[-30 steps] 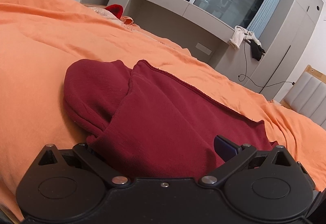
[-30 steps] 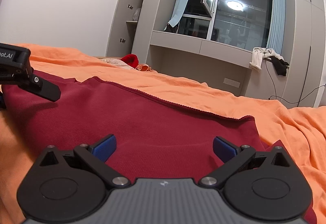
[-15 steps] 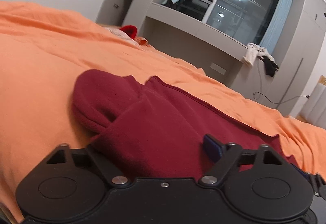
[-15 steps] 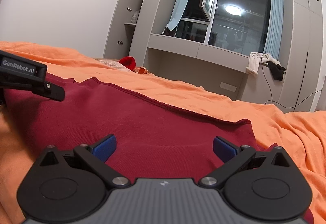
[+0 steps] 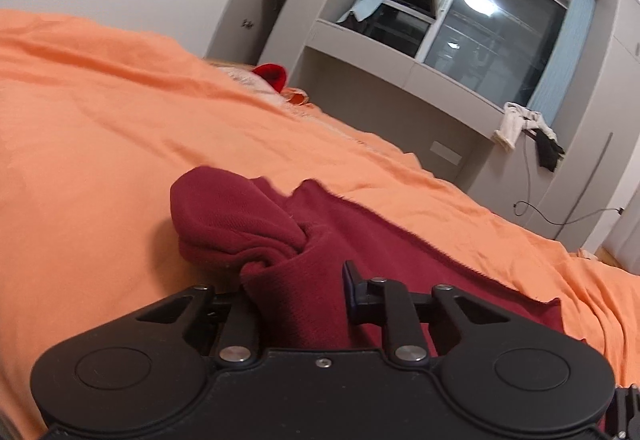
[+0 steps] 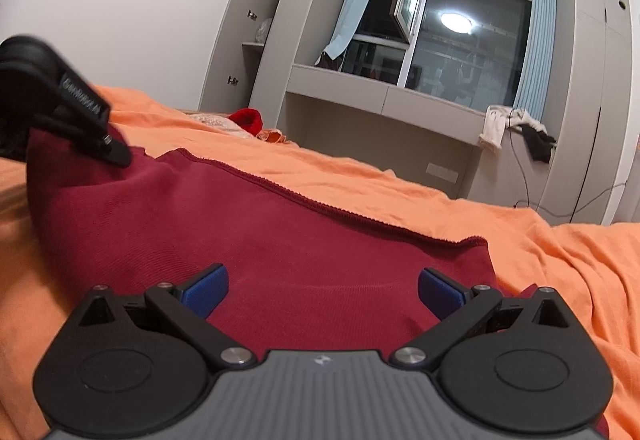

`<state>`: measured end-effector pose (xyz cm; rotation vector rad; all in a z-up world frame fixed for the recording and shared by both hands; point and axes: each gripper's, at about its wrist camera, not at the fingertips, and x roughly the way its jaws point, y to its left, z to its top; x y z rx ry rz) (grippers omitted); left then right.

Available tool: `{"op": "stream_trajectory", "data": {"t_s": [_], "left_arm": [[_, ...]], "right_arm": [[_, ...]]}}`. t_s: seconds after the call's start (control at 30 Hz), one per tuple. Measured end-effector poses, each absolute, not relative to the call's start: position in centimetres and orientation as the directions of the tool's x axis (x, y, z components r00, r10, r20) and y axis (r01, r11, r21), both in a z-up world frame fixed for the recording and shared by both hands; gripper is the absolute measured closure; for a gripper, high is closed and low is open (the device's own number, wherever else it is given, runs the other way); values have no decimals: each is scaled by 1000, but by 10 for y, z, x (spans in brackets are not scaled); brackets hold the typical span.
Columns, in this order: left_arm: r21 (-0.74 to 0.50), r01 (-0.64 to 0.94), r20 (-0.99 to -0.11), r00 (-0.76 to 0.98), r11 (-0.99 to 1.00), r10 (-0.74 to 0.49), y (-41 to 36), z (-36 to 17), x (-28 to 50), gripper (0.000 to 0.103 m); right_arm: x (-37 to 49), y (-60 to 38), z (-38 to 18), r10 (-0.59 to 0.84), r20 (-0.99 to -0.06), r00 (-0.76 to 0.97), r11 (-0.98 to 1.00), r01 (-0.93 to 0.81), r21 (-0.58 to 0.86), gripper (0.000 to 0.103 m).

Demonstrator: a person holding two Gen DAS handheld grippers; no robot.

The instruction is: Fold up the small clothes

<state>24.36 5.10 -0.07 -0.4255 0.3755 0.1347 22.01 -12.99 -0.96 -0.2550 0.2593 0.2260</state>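
A dark red garment (image 6: 280, 240) lies spread on the orange bedspread (image 5: 100, 159), its hemmed far edge running diagonally. My left gripper (image 5: 296, 280) sits at the garment's left corner with its jaws closing, and a bunched fold of the red cloth (image 5: 288, 304) is pinched between them. The cloth hides its left pad; the blue right pad (image 5: 350, 288) presses the fold. The right wrist view shows that left gripper (image 6: 60, 107) at the far left, lifting the corner. My right gripper (image 6: 322, 292) stands open low over the garment's near right part, with flat cloth between the pads.
The orange bedspread (image 6: 560, 260) spreads on all sides of the garment. A bright red item (image 6: 248, 119) lies at the bed's far edge. Beyond are a grey window ledge (image 6: 380, 99), an open cupboard (image 6: 256, 39), hung white and black clothes (image 6: 516, 127) and a trailing cable (image 5: 560, 217).
The left gripper's jaws came together from wide apart onto the garment's corner, which is now bunched and raised. Its view tipped upward. The right gripper stayed where it was, still open.
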Motion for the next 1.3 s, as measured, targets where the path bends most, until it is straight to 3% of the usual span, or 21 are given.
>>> {"op": "stream_trajectory", "data": {"t_s": [0.3, 0.5, 0.67, 0.83, 1.07, 1.17, 1.3], "left_arm": [[-300, -65, -320, 947, 952, -36, 10, 38, 262, 88], [-203, 70, -267, 956, 977, -125, -37, 67, 271, 89], [-84, 202, -265, 939, 976, -218, -88, 78, 276, 89], [45, 334, -307, 901, 941, -305, -140, 63, 272, 89], [288, 471, -379, 856, 834, -352, -207, 18, 246, 88], [345, 493, -402, 846, 798, -349, -219, 1, 236, 82], [313, 529, -428, 820, 788, -380, -215, -6, 229, 62]], "right_arm": [[217, -155, 14, 247, -384, 890, 930, -329, -166, 0], [198, -186, 40, 159, -229, 961, 942, -217, -257, 0], [200, -233, 55, 9, -175, 984, 957, -59, -284, 0], [218, -303, 62, -127, -237, 963, 984, 93, -150, 0], [237, -384, 51, -94, -387, 917, 980, 153, 125, 0], [238, -397, 47, -54, -418, 907, 971, 145, 189, 0], [240, -402, 45, 9, -426, 905, 964, 106, 244, 0]]}}
